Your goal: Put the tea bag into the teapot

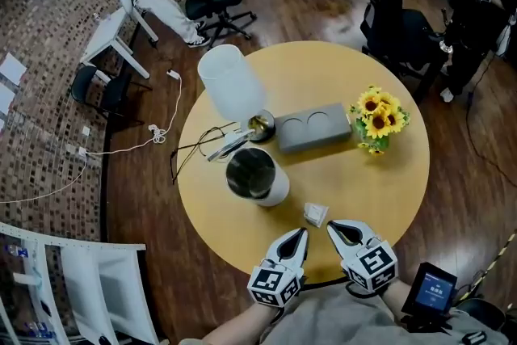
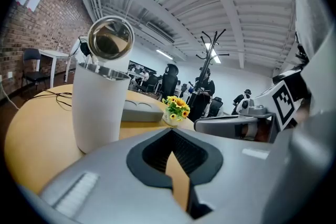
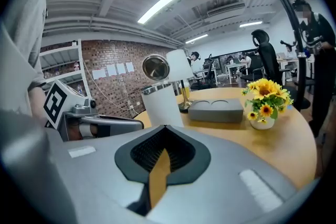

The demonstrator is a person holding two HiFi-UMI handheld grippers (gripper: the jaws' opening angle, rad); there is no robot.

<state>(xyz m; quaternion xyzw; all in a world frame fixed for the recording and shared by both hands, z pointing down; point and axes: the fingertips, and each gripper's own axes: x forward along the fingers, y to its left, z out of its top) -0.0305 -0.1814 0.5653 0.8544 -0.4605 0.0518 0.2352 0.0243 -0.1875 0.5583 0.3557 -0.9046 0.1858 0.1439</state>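
White tea bag [image 1: 316, 214] sits on the wood table [image 1: 388, 182], just ahead of both tips and between them. The teapot [image 1: 257, 175] is just left of it, mouth open. The left gripper [image 1: 300, 235] and right gripper [image 1: 333, 228] are both pressed together, holding nothing. I'd say the 2 are about equally near.

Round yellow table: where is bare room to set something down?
Bare: the far edge of the round yellow table behind the grey rectangular box, and the right side between the sunflower pot and the right gripper. Crowded: around the white cylindrical teapot, white lamp and black cables.
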